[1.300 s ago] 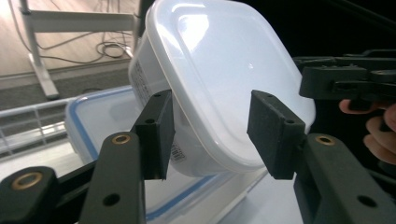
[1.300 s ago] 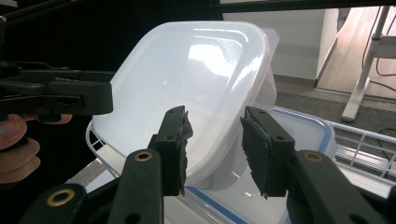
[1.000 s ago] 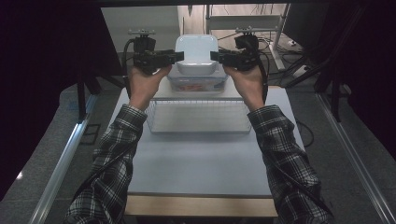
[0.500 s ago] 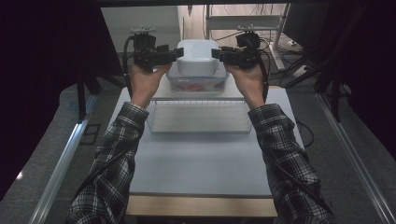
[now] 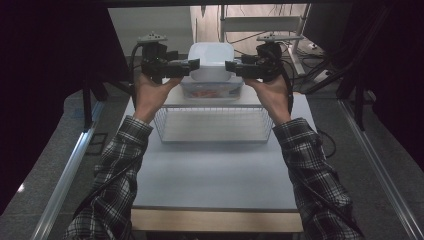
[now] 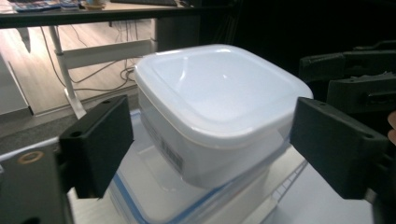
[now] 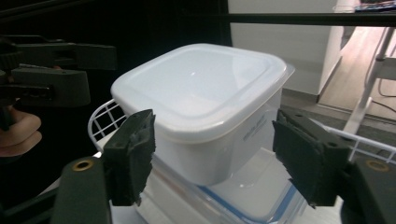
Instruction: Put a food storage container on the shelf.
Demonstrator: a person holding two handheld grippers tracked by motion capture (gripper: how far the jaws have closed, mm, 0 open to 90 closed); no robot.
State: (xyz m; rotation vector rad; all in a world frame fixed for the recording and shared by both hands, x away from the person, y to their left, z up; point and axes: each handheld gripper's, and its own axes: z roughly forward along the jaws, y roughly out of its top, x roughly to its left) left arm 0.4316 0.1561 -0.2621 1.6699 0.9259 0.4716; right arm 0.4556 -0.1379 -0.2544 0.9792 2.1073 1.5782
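A white lidded container (image 5: 210,61) (image 6: 219,107) (image 7: 201,98) is stacked on a clear container with a blue-rimmed lid (image 5: 212,93) (image 6: 154,196) (image 7: 247,196) at the table's far end. My left gripper (image 5: 189,65) (image 6: 217,149) is open at the white container's left side. My right gripper (image 5: 234,67) (image 7: 219,156) is open at its right side. In both gripper views the jaws stand wide apart, level with the white container's wall and clear of it. Each gripper view also shows the other gripper beyond the container.
A white wire basket (image 5: 212,125) stands just in front of the stacked containers. The pale table top (image 5: 210,175) stretches towards the person. Desk legs and cables lie behind the table, with dark curtains on both sides.
Both grippers rose a little, then came back down beside the white container. The containers have not moved.
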